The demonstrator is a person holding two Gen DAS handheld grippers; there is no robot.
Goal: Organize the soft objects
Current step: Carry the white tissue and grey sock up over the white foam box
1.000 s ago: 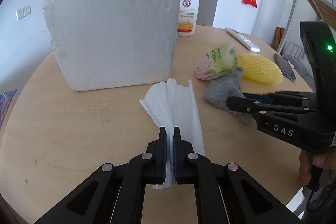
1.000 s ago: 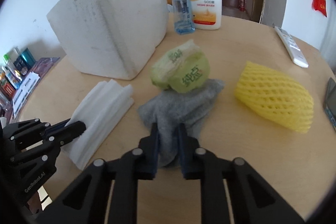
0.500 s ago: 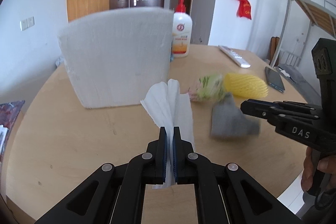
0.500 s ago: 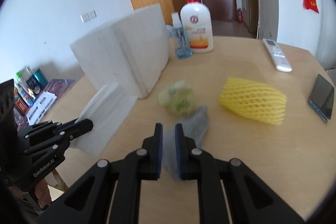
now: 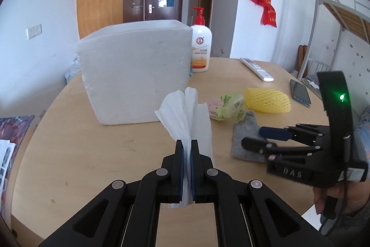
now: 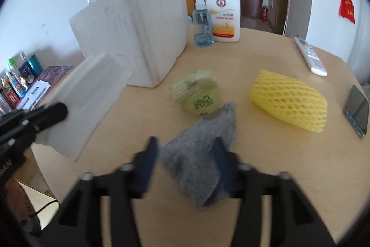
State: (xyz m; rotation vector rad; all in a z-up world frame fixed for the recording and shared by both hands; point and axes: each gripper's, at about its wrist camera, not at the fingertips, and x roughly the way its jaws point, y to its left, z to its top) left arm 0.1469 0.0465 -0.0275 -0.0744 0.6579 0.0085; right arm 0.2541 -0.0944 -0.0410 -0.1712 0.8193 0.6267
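Nearby — foam box [image 5: 136, 75], lotion bottle [image 5: 200, 43], yellow net [image 6: 289, 100].

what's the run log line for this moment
left gripper: shut on white tissue | right gripper: jaws just opening, open around grey cloth

Readable text, per item:
Right gripper [image 5: 266, 138] body: white letters "DAS" (blurred, approx.).
Lotion bottle [image 6: 223, 13]: "500" on front label w/ round red emblem; rest too small.
Green packet [image 6: 198, 96]: two white Chinese chars "纯点".
Left gripper [image 6: 57, 111]: partial white lettering at frame edge, illegible.
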